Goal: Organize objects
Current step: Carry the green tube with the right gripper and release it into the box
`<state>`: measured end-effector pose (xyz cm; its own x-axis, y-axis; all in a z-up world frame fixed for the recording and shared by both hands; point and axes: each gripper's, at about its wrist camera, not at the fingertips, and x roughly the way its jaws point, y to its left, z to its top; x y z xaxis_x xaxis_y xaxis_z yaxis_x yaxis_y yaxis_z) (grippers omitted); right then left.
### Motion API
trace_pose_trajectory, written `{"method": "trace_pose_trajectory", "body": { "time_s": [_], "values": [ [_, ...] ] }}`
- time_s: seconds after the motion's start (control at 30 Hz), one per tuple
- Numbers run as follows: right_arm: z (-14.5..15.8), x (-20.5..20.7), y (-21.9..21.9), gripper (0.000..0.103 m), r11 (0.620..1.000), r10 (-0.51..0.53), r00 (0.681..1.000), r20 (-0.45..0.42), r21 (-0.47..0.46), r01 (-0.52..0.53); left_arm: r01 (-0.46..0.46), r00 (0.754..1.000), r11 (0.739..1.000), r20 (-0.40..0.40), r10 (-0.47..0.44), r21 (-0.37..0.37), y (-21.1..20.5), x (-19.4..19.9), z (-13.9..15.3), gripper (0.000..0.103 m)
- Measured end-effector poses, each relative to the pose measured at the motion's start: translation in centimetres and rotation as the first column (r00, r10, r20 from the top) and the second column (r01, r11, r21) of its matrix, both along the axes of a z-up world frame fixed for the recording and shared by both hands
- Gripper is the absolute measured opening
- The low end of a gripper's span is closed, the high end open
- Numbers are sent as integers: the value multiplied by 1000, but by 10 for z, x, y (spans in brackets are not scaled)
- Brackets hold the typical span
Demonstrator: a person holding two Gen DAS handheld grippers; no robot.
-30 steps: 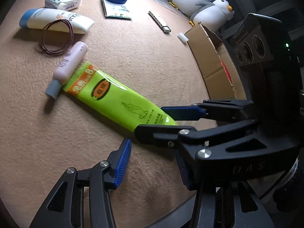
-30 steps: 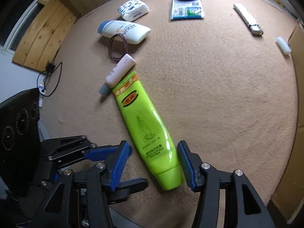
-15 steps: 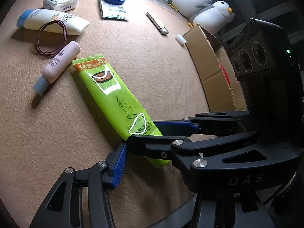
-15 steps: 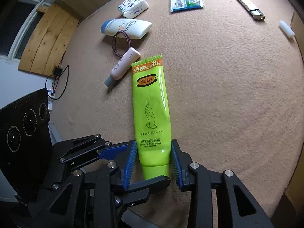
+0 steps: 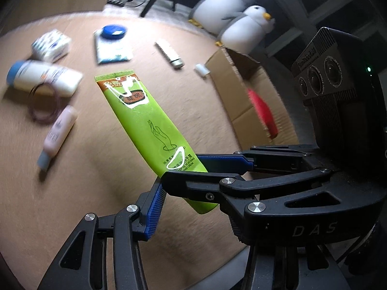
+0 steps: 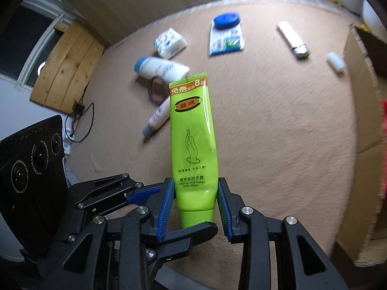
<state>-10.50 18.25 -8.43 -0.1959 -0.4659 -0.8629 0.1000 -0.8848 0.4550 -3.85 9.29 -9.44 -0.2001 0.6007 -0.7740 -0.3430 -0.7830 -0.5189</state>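
Observation:
A lime-green hand cream tube (image 6: 192,142) is clamped at its cap end between the blue pads of my right gripper (image 6: 195,205) and held lifted above the tan carpet. It also shows in the left wrist view (image 5: 147,123), where the right gripper (image 5: 183,171) grips it from the right. My left gripper (image 5: 193,215) sits just under and beside the tube's cap end, jaws apart and holding nothing. The open cardboard box (image 5: 244,101) lies to the right with a red item (image 5: 262,113) inside.
On the carpet lie a white lotion bottle (image 6: 162,68), a brown hair-tie ring (image 6: 157,89), a small pink tube (image 6: 157,117), a tissue pack (image 6: 170,42), a blue-lidded packet (image 6: 226,33), a lighter (image 6: 292,38) and a white cap (image 6: 335,62). Plush penguins (image 5: 241,21) stand behind the box.
My right gripper closed on the green tube's cap end, then lifted it off the carpet and swung it upward. The view has risen and tilted; the other items stayed in place.

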Motion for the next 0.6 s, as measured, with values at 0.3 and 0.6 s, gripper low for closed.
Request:
{"method": "trace_pose_trajectory", "body": {
  "time_s": [0.3, 0.6],
  "values": [
    [29, 19, 66, 33, 990, -132, 987, -95, 34, 136, 102, 992, 995, -74, -101, 17, 72, -15, 34, 51],
    [37, 45, 140, 33, 961, -267, 955, -128, 43, 275, 220, 970, 975, -111, -215, 33, 160, -23, 51, 51]
  ]
}}
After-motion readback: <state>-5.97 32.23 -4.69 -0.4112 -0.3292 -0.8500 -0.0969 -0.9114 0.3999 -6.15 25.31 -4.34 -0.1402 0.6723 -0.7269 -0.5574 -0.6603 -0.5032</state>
